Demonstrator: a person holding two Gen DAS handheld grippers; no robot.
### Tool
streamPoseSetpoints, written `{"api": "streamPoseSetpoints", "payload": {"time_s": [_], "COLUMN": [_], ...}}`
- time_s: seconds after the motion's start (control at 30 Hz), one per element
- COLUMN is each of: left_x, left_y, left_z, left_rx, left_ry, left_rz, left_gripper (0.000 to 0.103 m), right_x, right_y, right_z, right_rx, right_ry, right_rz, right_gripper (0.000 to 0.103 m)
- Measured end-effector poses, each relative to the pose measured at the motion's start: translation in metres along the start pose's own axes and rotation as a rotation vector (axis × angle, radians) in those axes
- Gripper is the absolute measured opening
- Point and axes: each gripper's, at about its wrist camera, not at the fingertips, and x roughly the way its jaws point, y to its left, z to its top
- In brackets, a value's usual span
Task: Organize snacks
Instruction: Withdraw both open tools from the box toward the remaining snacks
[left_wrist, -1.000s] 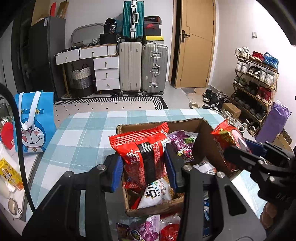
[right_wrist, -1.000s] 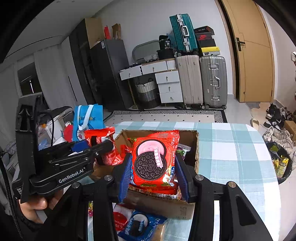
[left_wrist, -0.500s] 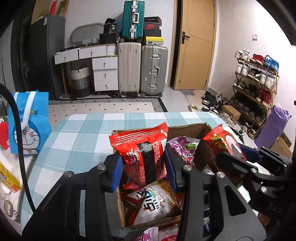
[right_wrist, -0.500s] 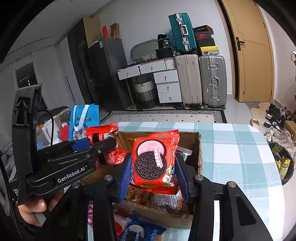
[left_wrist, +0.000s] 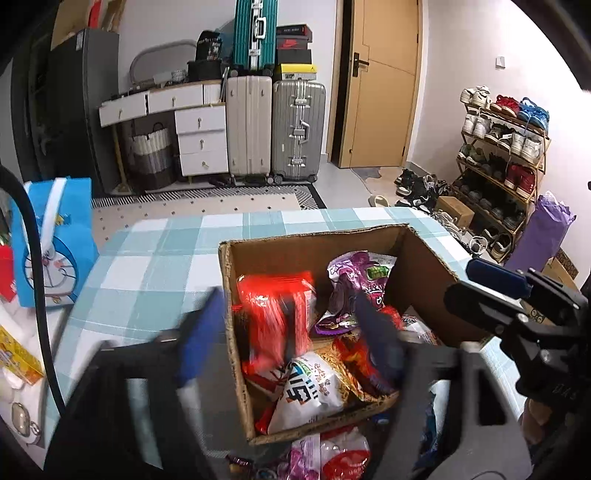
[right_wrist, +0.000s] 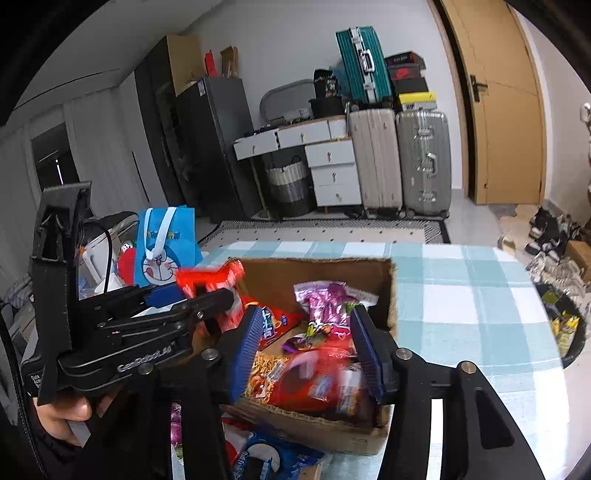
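A brown cardboard box of snack packs stands on the checked table. My left gripper is open over the box's left part; its fingers are blurred. The red snack pack sits free between them, dropping into the box; it also shows in the right wrist view. My right gripper is open over the box's near edge. The red Oreo pack lies blurred in the box below it. A purple pack lies at the back of the box.
Loose snack packs lie on the table in front of the box. A blue Doraemon bag stands at the left. Suitcases, drawers and a shoe rack stand beyond the table.
Both grippers opened. The red snack pack left my left fingers and the Oreo pack left my right fingers; both dropped into the box.
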Motion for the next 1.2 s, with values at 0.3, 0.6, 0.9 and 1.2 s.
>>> {"api": "streamPoseSetpoints", "payload": {"time_s": [0.3,0.6,0.9,1.2], "left_x": [-0.051,-0.094,-0.09,-0.075], "left_y": [0.003,0.026,0.036,0.035], "left_z": [-0.022,-0.068,-0.106,-0.114], "left_rx": [0.023,-0.005,-0.018,-0.036], "left_ry": [-0.01,-0.005,0.054,0.09], "left_rz": [-0.001,0.043,0.082,0.084], "left_gripper": [0.103,0.103,0.103,0.103], "right_x": [-0.045,-0.063,-0.05,-0.032], "right_y": [0.003,0.004,0.005,0.018], "right_z": [-0.013,-0.051,-0.091,-0.103], "right_rx": [-0.011,-0.016,0.026,-0.001], "right_ry": [-0.025,0.076,0.153,0.184], "right_rz": [-0.036,-0.069,-0.08,-0.092], "right_gripper": [0.102,0.102,0.102,0.102]}}
